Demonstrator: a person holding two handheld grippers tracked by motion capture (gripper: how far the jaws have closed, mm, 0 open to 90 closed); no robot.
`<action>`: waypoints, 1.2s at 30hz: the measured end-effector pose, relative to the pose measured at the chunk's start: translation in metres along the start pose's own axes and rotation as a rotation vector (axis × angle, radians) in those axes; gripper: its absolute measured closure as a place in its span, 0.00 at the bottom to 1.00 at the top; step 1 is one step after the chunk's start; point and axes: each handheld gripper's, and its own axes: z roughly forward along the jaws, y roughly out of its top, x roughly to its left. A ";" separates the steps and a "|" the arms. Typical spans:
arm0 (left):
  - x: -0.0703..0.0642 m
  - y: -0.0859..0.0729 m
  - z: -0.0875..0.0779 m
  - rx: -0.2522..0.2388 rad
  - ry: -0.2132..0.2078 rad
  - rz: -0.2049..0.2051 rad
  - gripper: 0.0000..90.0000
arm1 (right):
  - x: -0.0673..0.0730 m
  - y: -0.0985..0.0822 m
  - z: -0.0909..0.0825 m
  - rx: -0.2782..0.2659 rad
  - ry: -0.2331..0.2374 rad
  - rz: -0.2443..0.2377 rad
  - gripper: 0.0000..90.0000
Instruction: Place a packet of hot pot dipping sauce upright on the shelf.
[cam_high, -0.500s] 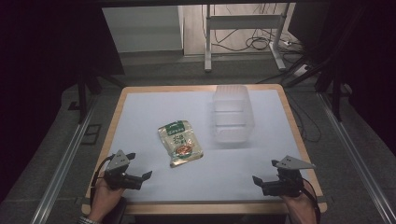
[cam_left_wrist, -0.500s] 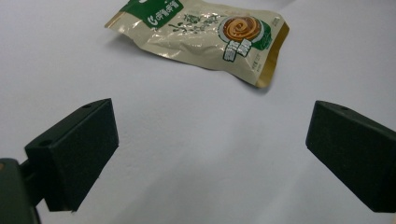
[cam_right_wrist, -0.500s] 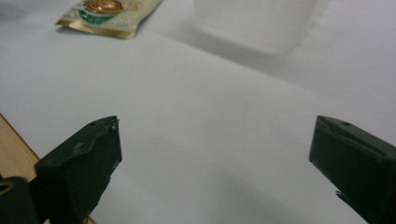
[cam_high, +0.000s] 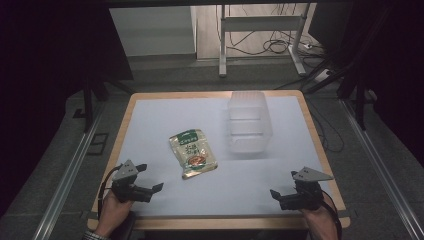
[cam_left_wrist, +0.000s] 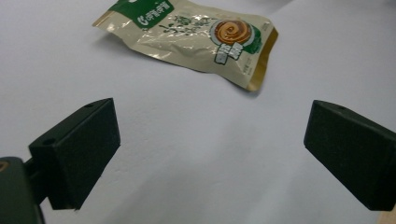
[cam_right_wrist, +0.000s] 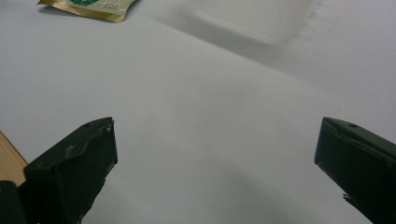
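Snack packet (cam_right_wrist: 88, 9) cut off at top; container (cam_right_wrist: 257, 16) likewise.

Black hand-held gripper (cam_high: 142, 179); grey triangular plate; black cable.

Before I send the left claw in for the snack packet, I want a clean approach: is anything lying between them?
Nothing visible. In the left gripper view, bare white table surface runs from the open left claw to the snack packet. The clear plastic container sits off to the side.

Wide-apart black jaws of the right gripper (cam_right_wrist: 215, 172) over white table (cam_right_wrist: 196, 116), snack packet (cam_right_wrist: 88, 7) and translucent container (cam_right_wrist: 254, 16) beyond.
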 end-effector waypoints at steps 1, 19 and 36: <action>-0.001 0.000 0.000 0.004 0.002 0.003 0.03 | 0.000 0.000 0.000 0.001 0.004 0.003 0.00; 0.009 0.013 0.007 0.010 0.058 -0.002 0.00 | 0.002 0.000 0.004 0.018 0.015 -0.006 0.00; 0.023 0.038 0.028 0.025 0.038 0.051 0.07 | 0.001 0.000 0.006 0.026 0.010 -0.011 0.00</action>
